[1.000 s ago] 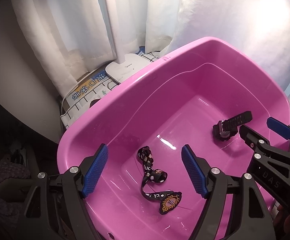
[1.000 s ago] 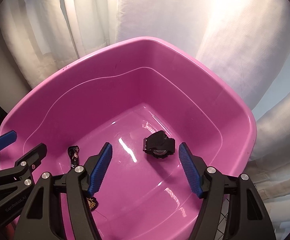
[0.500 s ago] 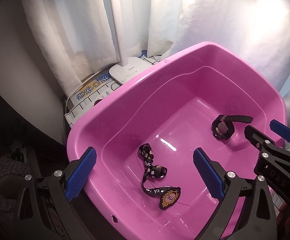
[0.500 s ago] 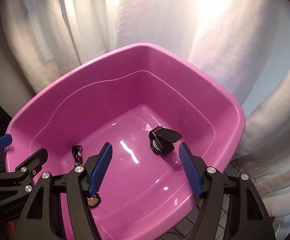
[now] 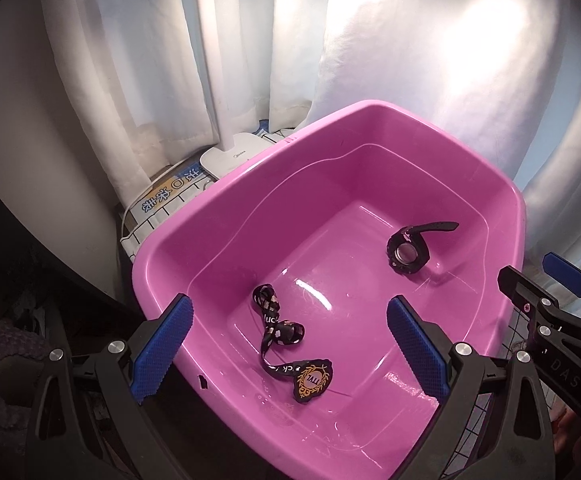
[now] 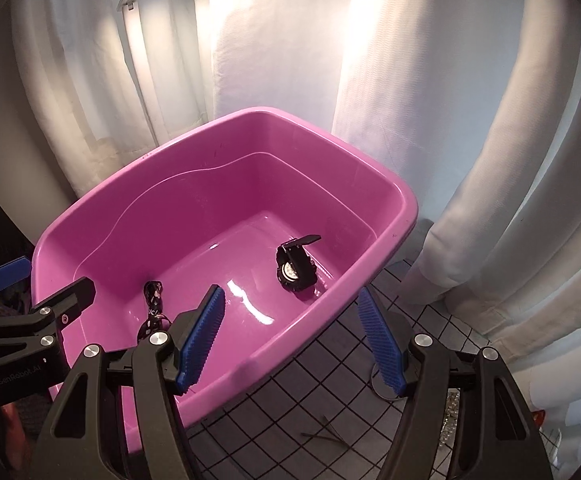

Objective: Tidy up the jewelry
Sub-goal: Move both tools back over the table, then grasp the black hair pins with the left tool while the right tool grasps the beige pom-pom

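Note:
A pink plastic tub (image 5: 370,108) holds a black watch (image 5: 408,250) at its far right and a black patterned strap with a gold badge (image 5: 286,338) near its front. In the right wrist view the tub (image 6: 266,114), the watch (image 6: 293,263) and part of the strap (image 6: 153,300) show too. My left gripper (image 5: 288,348) is open and empty, above the tub's near rim over the strap. My right gripper (image 6: 290,338) is open and empty, above the tub's right front rim, short of the watch. Each gripper shows at the edge of the other's view.
White curtains (image 6: 290,40) hang close behind the tub. A white lamp base (image 5: 230,156) and a printed box (image 5: 166,200) stand at the back left. A black grid-pattern mat (image 6: 330,400) lies under the tub, with a thin wire (image 6: 326,434) on it.
Both grippers have pulled back and up from inside the tub to above its near rim. The watch now lies with its strap end sticking out; it had just settled on the tub floor.

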